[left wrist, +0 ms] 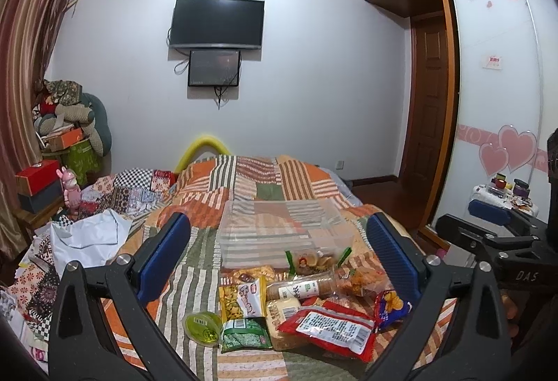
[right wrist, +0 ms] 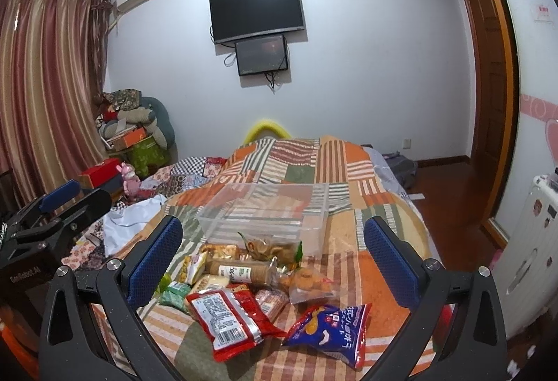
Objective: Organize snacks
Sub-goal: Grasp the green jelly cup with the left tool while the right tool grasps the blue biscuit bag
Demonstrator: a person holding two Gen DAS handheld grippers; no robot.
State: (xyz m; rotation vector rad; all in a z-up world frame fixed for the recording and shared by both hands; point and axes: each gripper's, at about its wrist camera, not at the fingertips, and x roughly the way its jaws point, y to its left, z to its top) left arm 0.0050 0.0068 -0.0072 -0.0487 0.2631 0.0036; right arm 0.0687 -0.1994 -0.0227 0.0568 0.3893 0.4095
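Note:
A heap of snack packets lies on the patchwork bed: a red packet (left wrist: 327, 328) (right wrist: 226, 318), a blue packet (left wrist: 390, 307) (right wrist: 331, 332), a green packet (left wrist: 244, 334), a round green cup (left wrist: 202, 328) and a cracker roll (left wrist: 300, 288) (right wrist: 240, 273). A clear plastic box (left wrist: 282, 231) (right wrist: 265, 217) stands empty just behind the heap. My left gripper (left wrist: 279, 259) is open and empty above the heap. My right gripper (right wrist: 272, 255) is open and empty above the heap, a little further right.
The quilt-covered bed (left wrist: 251, 178) fills the middle. White paper and cloth clutter (left wrist: 87, 238) lies at its left. A nightstand with boxes (left wrist: 35, 185) stands far left. A wardrobe (left wrist: 495, 84) and wooden floor (right wrist: 450, 199) are to the right.

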